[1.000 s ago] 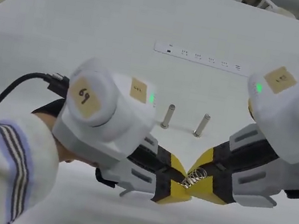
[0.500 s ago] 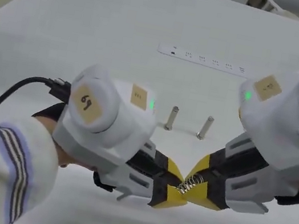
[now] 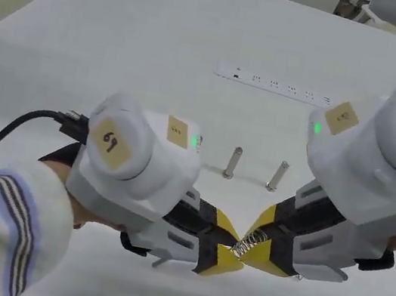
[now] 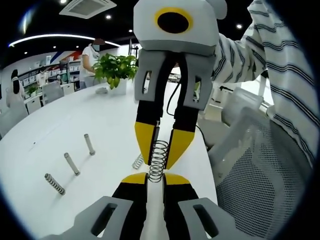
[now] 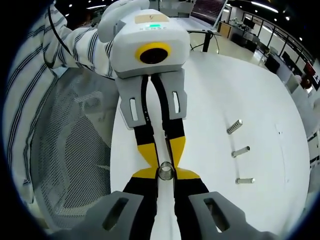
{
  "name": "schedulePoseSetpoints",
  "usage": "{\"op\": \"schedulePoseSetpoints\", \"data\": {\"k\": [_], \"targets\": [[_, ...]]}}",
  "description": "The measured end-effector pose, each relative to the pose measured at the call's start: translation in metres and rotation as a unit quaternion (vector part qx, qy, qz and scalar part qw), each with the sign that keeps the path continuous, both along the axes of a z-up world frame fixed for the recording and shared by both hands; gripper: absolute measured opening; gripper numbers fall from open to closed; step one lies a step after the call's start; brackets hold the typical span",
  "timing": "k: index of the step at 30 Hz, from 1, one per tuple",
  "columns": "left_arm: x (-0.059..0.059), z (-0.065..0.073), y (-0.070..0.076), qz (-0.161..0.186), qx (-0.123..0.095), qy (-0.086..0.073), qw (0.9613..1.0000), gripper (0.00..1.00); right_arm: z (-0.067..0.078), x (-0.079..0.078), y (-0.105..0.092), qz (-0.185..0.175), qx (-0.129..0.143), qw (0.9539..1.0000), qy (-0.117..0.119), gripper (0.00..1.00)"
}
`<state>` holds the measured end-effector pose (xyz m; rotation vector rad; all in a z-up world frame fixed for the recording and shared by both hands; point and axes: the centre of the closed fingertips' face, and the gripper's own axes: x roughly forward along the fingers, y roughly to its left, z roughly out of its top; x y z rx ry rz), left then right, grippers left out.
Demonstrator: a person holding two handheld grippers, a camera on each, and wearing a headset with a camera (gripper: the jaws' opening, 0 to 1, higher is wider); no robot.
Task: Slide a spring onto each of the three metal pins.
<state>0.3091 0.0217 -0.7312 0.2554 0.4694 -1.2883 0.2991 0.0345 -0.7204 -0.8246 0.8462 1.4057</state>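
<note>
Left gripper [image 4: 156, 176] and right gripper [image 5: 167, 175] both clamp one spring [image 4: 158, 159]. I judge this a regrip, aligning it for the bare pin [image 4: 71, 163] at left.

In the head view, the ends of the spring [image 3: 249, 242] are covered by yellow jaw tips; markings on the power strip [image 3: 278, 86] are too small to be read.

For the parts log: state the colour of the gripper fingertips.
Yellow, on black fingers; clearest in the left gripper view.
</note>
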Motion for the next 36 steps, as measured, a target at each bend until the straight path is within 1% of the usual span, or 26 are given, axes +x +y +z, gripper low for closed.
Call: {"op": "schedulePoseSetpoints", "data": {"k": [2,4,8,10,12,16,17,19,20,21,23,24,25,26,28,29,30,32,33,36], "targets": [[0.001,-0.003,0.003,0.007,0.002,0.004,1.0,0.03,0.001,0.001,0.0,0.0,0.001,1.0,-0.003,0.08],[0.004,-0.004,0.009,0.018,-0.002,0.011,0.9998,0.04,0.002,0.003,0.001,-0.003,0.003,1.0,-0.007,0.08],[0.006,-0.005,0.017,0.028,-0.004,0.014,0.9995,0.06,0.003,0.004,0.0,-0.003,0.001,0.9999,-0.01,0.08],[0.007,-0.006,0.02,0.032,-0.003,0.014,0.9994,0.1,0.003,0.004,0.0,-0.003,0.0,1.0,-0.009,0.08],[0.009,-0.005,0.024,0.038,-0.008,0.017,0.9991,0.15,0.004,0.004,0.001,-0.008,0.004,0.9999,-0.005,0.08],[0.015,-0.003,0.031,0.058,-0.014,0.015,0.9981,0.22,0.006,0.002,0.002,-0.008,0.006,0.9999,-0.003,0.08],[0.016,-0.003,0.033,0.062,-0.014,0.013,0.9979,0.24,0.007,0.002,0.002,-0.008,0.006,0.9999,-0.004,0.08],[0.018,-0.003,0.038,0.072,-0.014,0.018,0.9972,0.29,0.007,0.004,0.001,-0.01,0.003,0.9999,-0.006,0.08],[0.019,-0.003,0.04,0.077,-0.013,0.019,0.9967,0.29,0.007,0.005,0.0,-0.013,0.001,0.9999,-0.009,0.08],[0.021,-0.003,0.041,0.082,-0.014,0.016,0.9964,0.3,0.007,0.007,-0.001,-0.018,-0.003,0.9997,-0.014,0.08],[0.023,-0.002,0.044,0.091,-0.015,0.017,0.9955,0.36,0.005,0.011,-0.005,-0.028,-0.013,0.9994,-0.016,0.08],[0.023,-0.002,0.045,0.092,-0.014,0.017,0.9955,0.4,0.004,0.012,-0.006,-0.034,-0.016,0.9992,-0.013,0.08],[0.023,-0.002,0.046,0.093,-0.013,0.017,0.9954,0.46,0.002,0.013,-0.007,-0.041,-0.018,0.999,-0.007,0.08],[0.024,-0.002,0.047,0.097,-0.013,0.015,0.9951,0.51,0.001,0.013,-0.009,-0.051,-0.022,0.9985,0.003,0.08],[0.025,-0.002,0.048,0.102,-0.015,0.017,0.9946,0.59,-0.001,0.013,-0.01,-0.051,-0.026,0.9984,0.006,0.08],[0.026,-0.002,0.049,0.104,-0.016,0.02,0.9943,0.61,-0.001,0.012,-0.011,-0.049,-0.028,0.9984,0.005,0.08],[0.026,-0.002,0.049,0.105,-0.016,0.019,0.9941,0.63,-0.002,0.012,-0.012,-0.048,-0.03,0.9984,0.005,0.08],[0.029,-0.002,0.052,0.112,-0.012,0.013,0.9935,0.66,-0.003,0.012,-0.013,-0.049,-0.033,0.9982,0.005,0.08],[0.03,-0.003,0.053,0.117,-0.011,0.011,0.993,0.69,-0.004,0.011,-0.014,-0.05,-0.034,0.9982,0.007,0.08],[0.031,-0.004,0.055,0.123,-0.011,0.017,0.9922,0.78,-0.003,0.011,-0.014,-0.051,-0.034,0.9981,0.009,0.08]]}}
